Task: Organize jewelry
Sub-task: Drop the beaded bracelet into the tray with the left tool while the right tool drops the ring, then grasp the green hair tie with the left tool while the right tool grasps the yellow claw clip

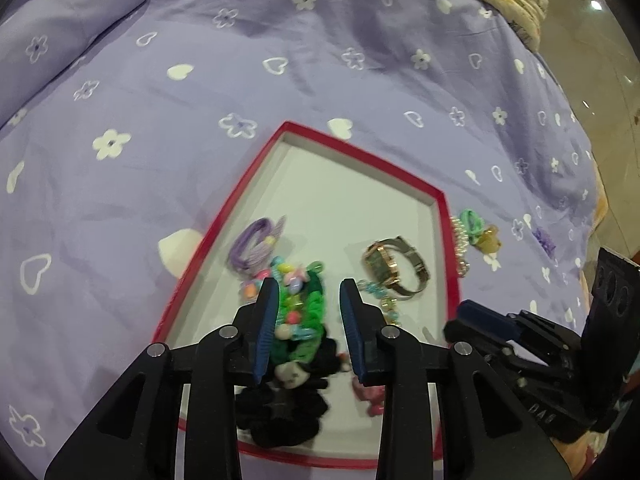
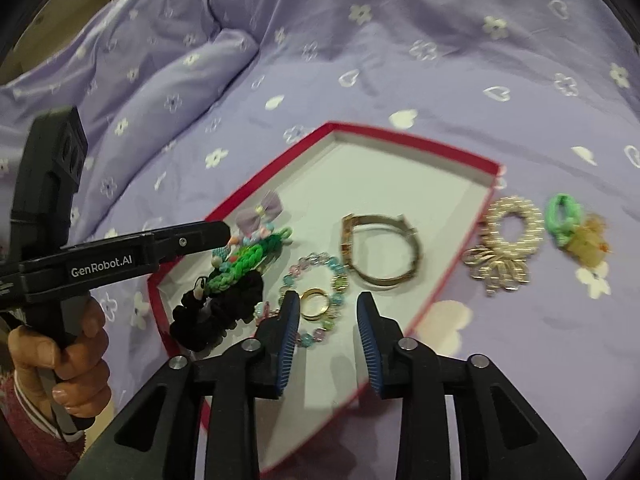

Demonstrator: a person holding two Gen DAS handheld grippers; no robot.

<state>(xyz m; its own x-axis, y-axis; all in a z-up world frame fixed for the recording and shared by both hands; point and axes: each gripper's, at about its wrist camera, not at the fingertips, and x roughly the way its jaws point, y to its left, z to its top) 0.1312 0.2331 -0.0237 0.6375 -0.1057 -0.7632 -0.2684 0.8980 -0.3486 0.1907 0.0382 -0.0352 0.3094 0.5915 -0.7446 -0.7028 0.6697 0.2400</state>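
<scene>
Already we have a watch (image 2: 380,252), bracelets and scrunchies inside the red-rimmed box (image 2: 460,152), both claws (image 1: 308,320) (image 2: 328,332) released and empty, while a pearl hairpiece (image 2: 510,232) and green tie (image 2: 564,214) wait beside it on the bedspread (image 2: 400,60).

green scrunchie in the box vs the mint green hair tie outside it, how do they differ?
The green scrunchie lies inside the red box, in a pile against the black scrunchie; the mint hair tie lies outside on the purple bedsheet, right of the pearl ring. The scrunchie is bright green and stretched long; the tie is paler and looped, with a yellowish charm. Both are hair accessories, and neither is gripped.
</scene>
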